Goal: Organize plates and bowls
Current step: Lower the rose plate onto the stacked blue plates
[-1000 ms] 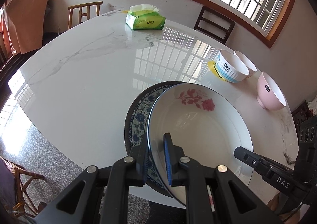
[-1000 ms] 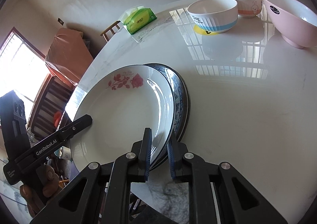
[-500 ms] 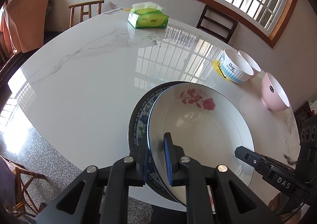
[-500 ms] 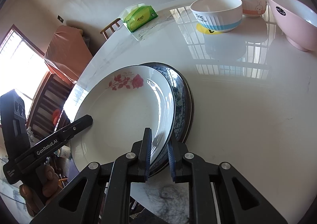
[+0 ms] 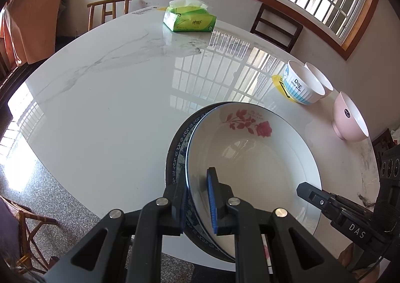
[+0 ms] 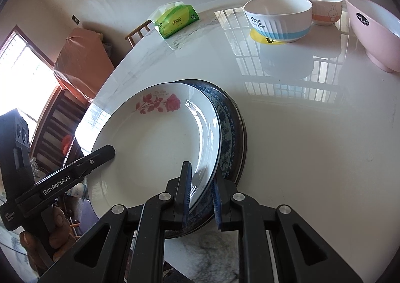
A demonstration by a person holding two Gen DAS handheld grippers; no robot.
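Observation:
A white plate with a red rose (image 5: 252, 155) (image 6: 155, 143) lies stacked on a blue patterned plate (image 5: 177, 158) (image 6: 230, 127) over the marble table's near edge. My left gripper (image 5: 197, 198) is shut on the left rims of both plates. My right gripper (image 6: 201, 195) is shut on their right rims. Each gripper shows in the other's view, the right one in the left wrist view (image 5: 332, 210) and the left one in the right wrist view (image 6: 65, 178). Three bowls stand far right: white and blue (image 5: 302, 85) (image 6: 280, 20), white with a rabbit (image 6: 317, 7), pink (image 5: 350, 117) (image 6: 375, 30).
A green tissue pack (image 5: 188, 19) (image 6: 175, 20) lies at the table's far side. A yellow coaster (image 6: 262, 36) sits under the white and blue bowl. Chairs (image 5: 275, 27) stand around the table (image 5: 112, 87). The floor (image 5: 37, 190) lies below the near edge.
Both grippers and the plate stack have shifted a little toward the near edge and appear slightly higher. The grip has not changed.

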